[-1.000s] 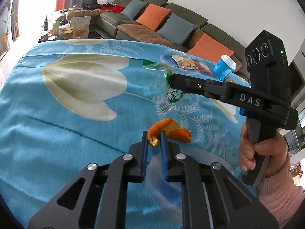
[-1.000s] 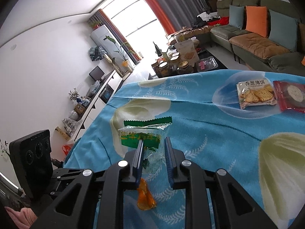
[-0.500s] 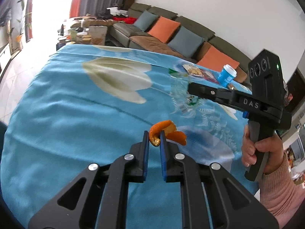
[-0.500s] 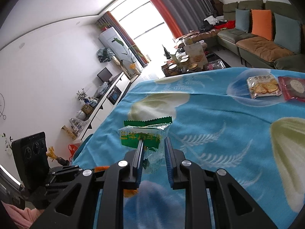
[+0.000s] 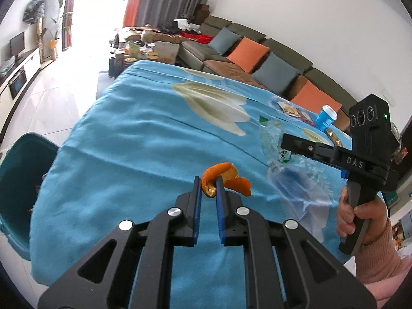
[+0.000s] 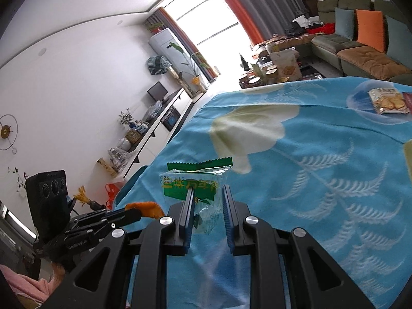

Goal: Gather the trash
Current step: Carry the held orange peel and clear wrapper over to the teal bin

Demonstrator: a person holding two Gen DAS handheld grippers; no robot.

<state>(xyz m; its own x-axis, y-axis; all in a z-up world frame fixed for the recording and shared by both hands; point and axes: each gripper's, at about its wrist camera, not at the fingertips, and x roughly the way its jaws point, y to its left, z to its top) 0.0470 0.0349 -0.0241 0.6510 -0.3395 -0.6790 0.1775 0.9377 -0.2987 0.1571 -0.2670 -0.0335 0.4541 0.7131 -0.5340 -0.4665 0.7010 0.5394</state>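
Blue tulip-print cloth [image 5: 144, 139] spread over the tabletop, with a grey sofa [image 5: 257, 51] carrying orange and blue cushions along the wall behind. Teal bin [image 5: 18, 180] at floor level off the cloth's left edge in the left wrist view. Left hand-held gripper [image 5: 207, 189] raised above the cloth, blue pads pinched narrow on a curl of orange peel [image 5: 221, 177], most of the peel sticking out past the fingertips. Right hand-held gripper [image 6: 207, 198] also lifted, clamped on a clear snack wrapper [image 6: 195, 182] with green print and a green zigzag top edge, the wrapper standing up between the fingers. Right hand [image 5: 360, 216] in a pink sleeve wrapped round that gripper's handle. At the far right of the cloth, a blue cup with a white lid [image 5: 325, 118] standing near a cracker packet [image 6: 386, 100] lying flat beside a red packet [image 6: 408, 101].
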